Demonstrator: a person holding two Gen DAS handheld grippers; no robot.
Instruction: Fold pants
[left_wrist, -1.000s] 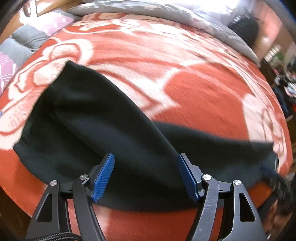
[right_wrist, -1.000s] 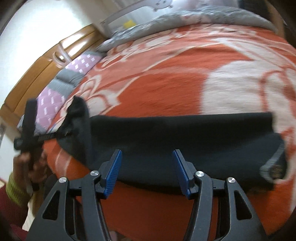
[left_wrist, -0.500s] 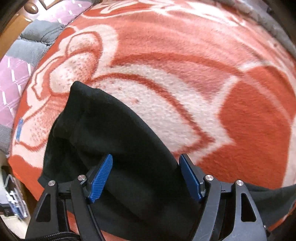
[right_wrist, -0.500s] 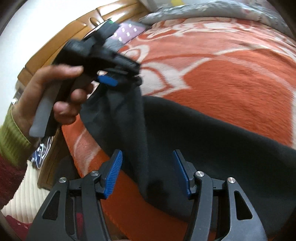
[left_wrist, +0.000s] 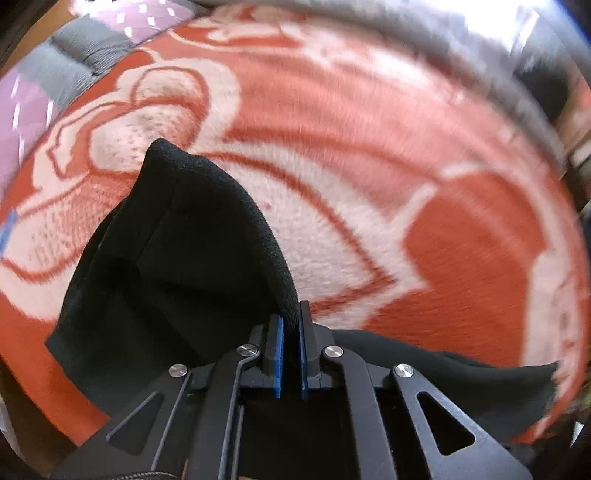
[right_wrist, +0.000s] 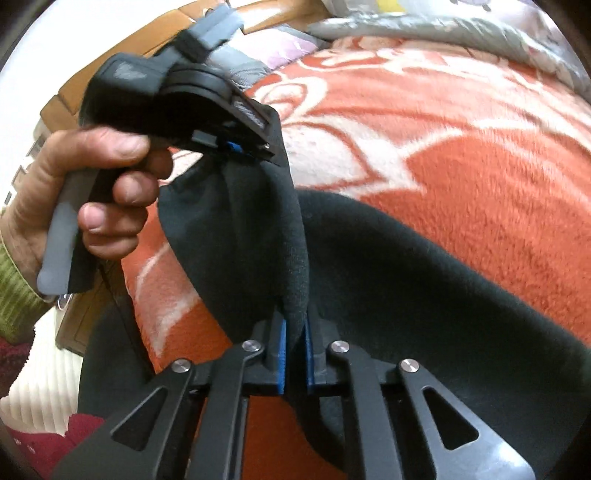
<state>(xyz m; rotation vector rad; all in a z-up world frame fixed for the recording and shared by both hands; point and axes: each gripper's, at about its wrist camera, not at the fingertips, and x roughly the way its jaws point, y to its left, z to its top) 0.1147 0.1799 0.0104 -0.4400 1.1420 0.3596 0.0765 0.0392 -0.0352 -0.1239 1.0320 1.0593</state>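
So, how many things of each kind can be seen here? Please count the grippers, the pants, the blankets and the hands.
Grippers: 2, left gripper and right gripper
Black pants: 1
Orange and white blanket: 1
Hand: 1
Total: 5

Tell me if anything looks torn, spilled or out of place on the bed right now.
Nothing stands out. The black pants lie partly lifted off the orange blanket, pinched by the left gripper and right gripper; no damage is visible.
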